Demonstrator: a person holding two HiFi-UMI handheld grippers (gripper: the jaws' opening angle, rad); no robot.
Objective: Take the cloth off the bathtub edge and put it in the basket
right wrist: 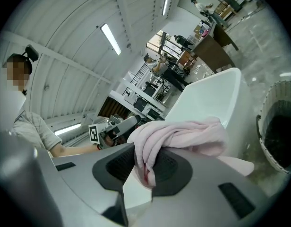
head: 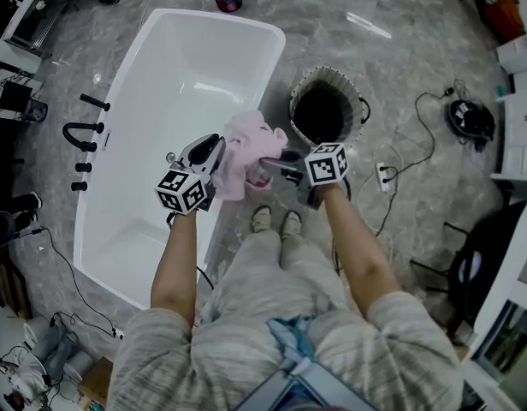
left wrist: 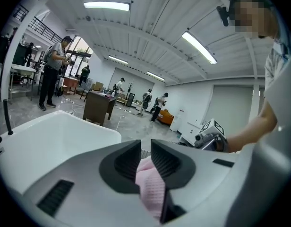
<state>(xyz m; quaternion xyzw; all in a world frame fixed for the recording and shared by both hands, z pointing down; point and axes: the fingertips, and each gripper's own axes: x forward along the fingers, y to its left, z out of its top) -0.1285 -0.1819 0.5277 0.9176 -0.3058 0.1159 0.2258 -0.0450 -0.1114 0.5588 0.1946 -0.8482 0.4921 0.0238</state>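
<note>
Pink cloth (head: 246, 148): clamped at either end by left gripper (head: 210, 150) and right gripper (head: 277, 158), strung crosswise over the bathtub edge (head: 275, 68); basket (head: 303, 92) just beyond, nearer the right gripper.

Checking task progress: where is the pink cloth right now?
In the head view the pink cloth is clamped by the left hand-held gripper and the right hand-held gripper, at the bathtub's right rim, just left of the basket and not in it.
</note>
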